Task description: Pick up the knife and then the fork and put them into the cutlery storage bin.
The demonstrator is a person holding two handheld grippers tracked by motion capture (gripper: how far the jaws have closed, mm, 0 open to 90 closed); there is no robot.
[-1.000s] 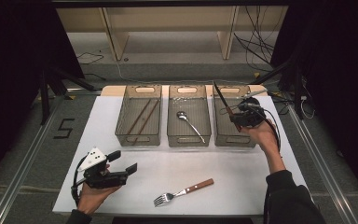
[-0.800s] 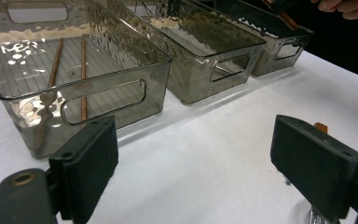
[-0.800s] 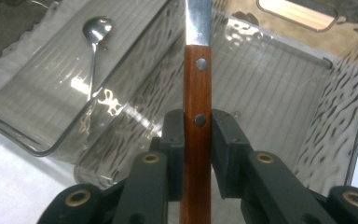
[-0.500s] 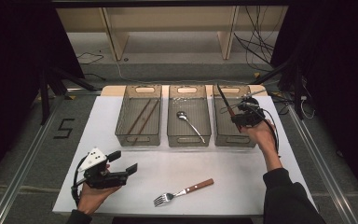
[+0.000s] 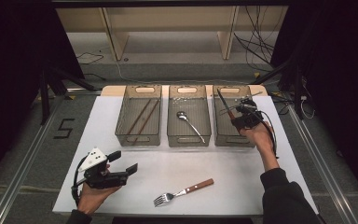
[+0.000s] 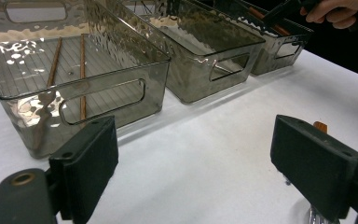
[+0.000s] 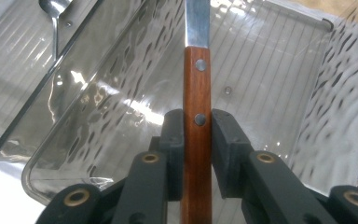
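Jaws clamped on a wood-handled knife (image 5: 224, 106), the right gripper (image 5: 245, 115) hangs over the right-hand bin (image 5: 220, 135) in the high view. The left gripper view has the left gripper (image 6: 193, 163) spread wide above the white table (image 6: 205, 158). The right gripper view shows pads (image 7: 227, 144) pinching the knife's handle above that bin.

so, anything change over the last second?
Nothing visibly changed. The right claw stays shut on the wooden-handled knife over the right-hand bin, blade pointing up and away. The left claw rests open near the table's front-left edge. The fork lies on the white table, the chopsticks in the left bin and the spoon in the middle bin.
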